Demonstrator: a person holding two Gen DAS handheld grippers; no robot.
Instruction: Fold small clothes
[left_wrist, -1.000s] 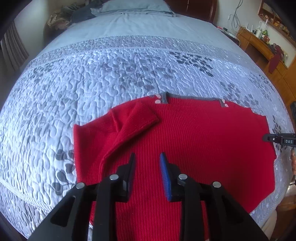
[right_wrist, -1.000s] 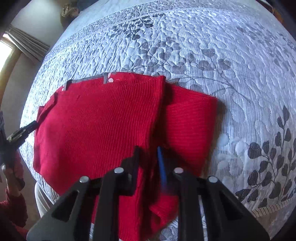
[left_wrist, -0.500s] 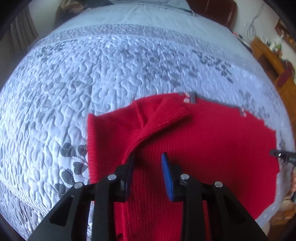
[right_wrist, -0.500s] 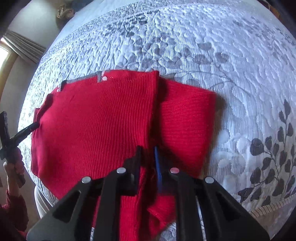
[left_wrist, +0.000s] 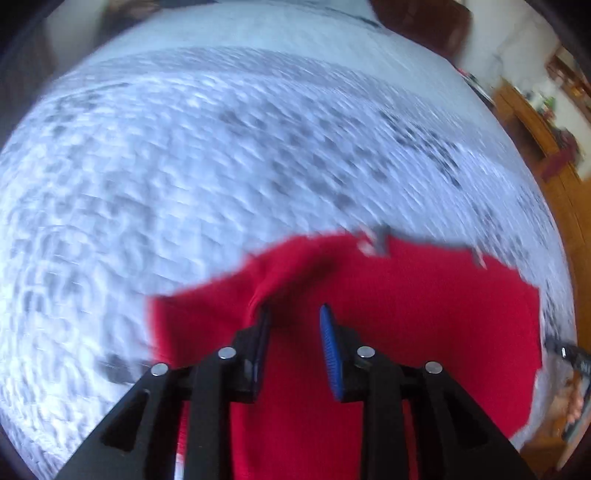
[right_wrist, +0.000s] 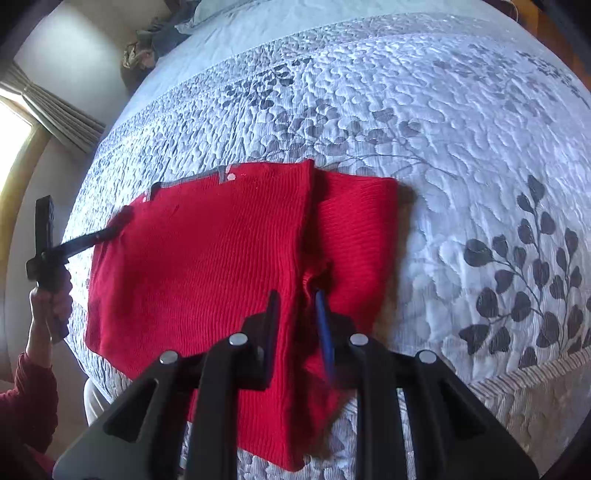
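A red knit sweater (left_wrist: 406, 314) (right_wrist: 203, 258) with a grey neck trim lies flat on the quilted bed (right_wrist: 443, 129). My left gripper (left_wrist: 295, 310) hovers over its left part with jaws a little apart and closing. Flat red knit shows between them, and the left finger meets a raised fold of the sleeve (left_wrist: 295, 266). The right wrist view shows that left gripper (right_wrist: 122, 219) at the sweater's far left corner. My right gripper (right_wrist: 296, 294) stands narrowly open over the fold edge on the right side. That edge lies between the jaws, unpinched. The left wrist view is blurred.
A person's hand (right_wrist: 51, 299) and red sleeve (right_wrist: 29, 398) hold the left tool beside the bed. The bed's near edge (right_wrist: 517, 387) runs just below the sweater. Pillows (right_wrist: 207, 14) lie at the head, a curtain (right_wrist: 55, 118) hangs left, and a wooden dresser (left_wrist: 535, 122) stands right.
The right jaws have widened off the fold they pinched, and the gripper has lifted a little. The left gripper has slid sideways towards the sleeve fold on the sweater's left.
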